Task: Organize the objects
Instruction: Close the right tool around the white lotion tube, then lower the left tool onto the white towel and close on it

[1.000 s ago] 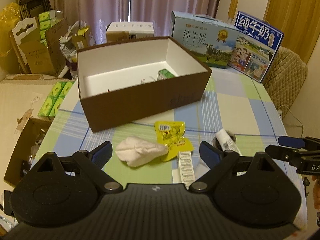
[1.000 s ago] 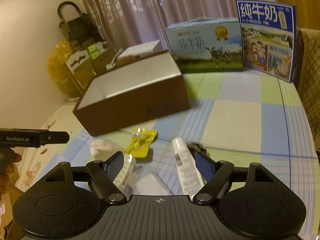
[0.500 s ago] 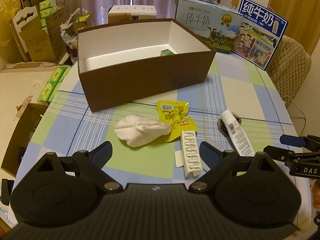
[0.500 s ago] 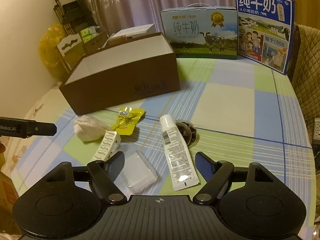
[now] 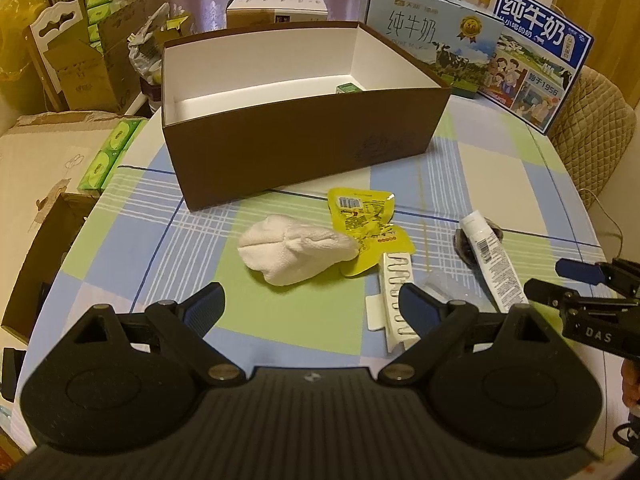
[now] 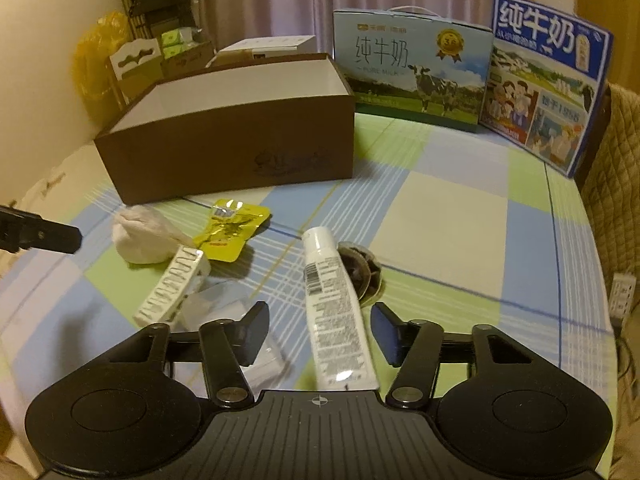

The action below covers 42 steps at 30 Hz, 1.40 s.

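An open brown box [image 5: 304, 136] [image 6: 224, 148] stands on the checked tablecloth, with a small green carton [image 5: 349, 87] inside. In front of it lie a white cloth bundle [image 5: 294, 254] [image 6: 138, 236], a yellow snack packet [image 5: 364, 220] [image 6: 230, 228], a white ribbed clip [image 5: 396, 292] [image 6: 170, 286], a clear plastic case [image 6: 240, 328], a white tube [image 5: 492, 260] [image 6: 334, 304] and a dark round object [image 6: 360, 270]. My left gripper [image 5: 310, 304] is open and empty, short of the cloth. My right gripper [image 6: 320, 328] is open, its fingers on either side of the tube's lower end, not touching.
Two blue milk cartons [image 5: 432, 32] [image 5: 540, 64] stand behind the box. A quilted chair back [image 5: 592, 132] is at the right. Cardboard boxes and green tissue packs [image 5: 108, 152] sit off the table's left edge. The right gripper's tip [image 5: 576, 272] shows at the left view's right edge.
Both grippers have pulled back and risen, then the right gripper came down over the tube, which now lies between its fingers. The table objects have not moved.
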Each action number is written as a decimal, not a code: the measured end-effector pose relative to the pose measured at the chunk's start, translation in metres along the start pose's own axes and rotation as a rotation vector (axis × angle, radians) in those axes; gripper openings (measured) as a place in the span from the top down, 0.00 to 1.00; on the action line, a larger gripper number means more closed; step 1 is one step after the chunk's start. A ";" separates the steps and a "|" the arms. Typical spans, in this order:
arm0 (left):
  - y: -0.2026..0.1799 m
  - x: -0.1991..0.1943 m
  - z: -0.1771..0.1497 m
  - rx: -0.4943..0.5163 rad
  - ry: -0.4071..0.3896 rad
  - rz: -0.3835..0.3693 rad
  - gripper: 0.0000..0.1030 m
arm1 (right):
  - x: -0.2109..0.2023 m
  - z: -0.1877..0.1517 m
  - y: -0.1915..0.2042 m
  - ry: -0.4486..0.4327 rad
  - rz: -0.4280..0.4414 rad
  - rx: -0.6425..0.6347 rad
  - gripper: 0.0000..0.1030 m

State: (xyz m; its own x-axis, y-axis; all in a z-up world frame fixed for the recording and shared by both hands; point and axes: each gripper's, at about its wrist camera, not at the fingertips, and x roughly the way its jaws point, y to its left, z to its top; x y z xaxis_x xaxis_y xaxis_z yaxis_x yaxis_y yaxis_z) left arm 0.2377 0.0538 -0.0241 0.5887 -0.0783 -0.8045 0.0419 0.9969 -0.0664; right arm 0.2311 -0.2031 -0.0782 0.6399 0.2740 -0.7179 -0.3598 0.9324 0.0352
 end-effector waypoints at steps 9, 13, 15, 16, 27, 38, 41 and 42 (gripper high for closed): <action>0.006 0.018 0.006 -0.009 0.015 0.015 0.11 | 0.037 0.004 0.005 0.019 -0.030 -0.094 0.57; 0.009 0.028 0.008 -0.014 0.026 0.021 0.11 | 0.051 0.005 0.006 0.031 -0.040 -0.113 0.58; 0.010 0.032 0.009 -0.016 0.032 0.023 0.11 | 0.057 0.005 0.007 0.040 -0.047 -0.122 0.58; 0.011 0.034 0.010 -0.017 0.035 0.023 0.11 | 0.060 0.005 0.008 0.044 -0.050 -0.126 0.58; 0.015 0.050 0.013 -0.015 0.063 0.026 0.11 | 0.084 -0.001 0.010 0.070 -0.082 -0.175 0.63; 0.015 0.059 0.016 -0.009 0.067 0.004 0.11 | 0.059 0.003 -0.008 0.047 -0.050 -0.061 0.64; 0.018 0.064 0.018 -0.031 0.068 -0.016 0.11 | 0.053 0.004 -0.014 0.049 -0.050 -0.025 0.64; 0.018 0.066 0.019 -0.040 0.066 -0.022 0.11 | 0.052 0.004 -0.015 0.049 -0.050 -0.016 0.64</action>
State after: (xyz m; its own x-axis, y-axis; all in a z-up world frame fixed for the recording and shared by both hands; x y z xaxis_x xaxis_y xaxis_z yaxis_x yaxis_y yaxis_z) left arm 0.2928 0.0670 -0.0672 0.5331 -0.1015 -0.8399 0.0206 0.9940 -0.1070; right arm 0.2722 -0.2024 -0.1131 0.6237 0.2148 -0.7516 -0.3390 0.9407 -0.0125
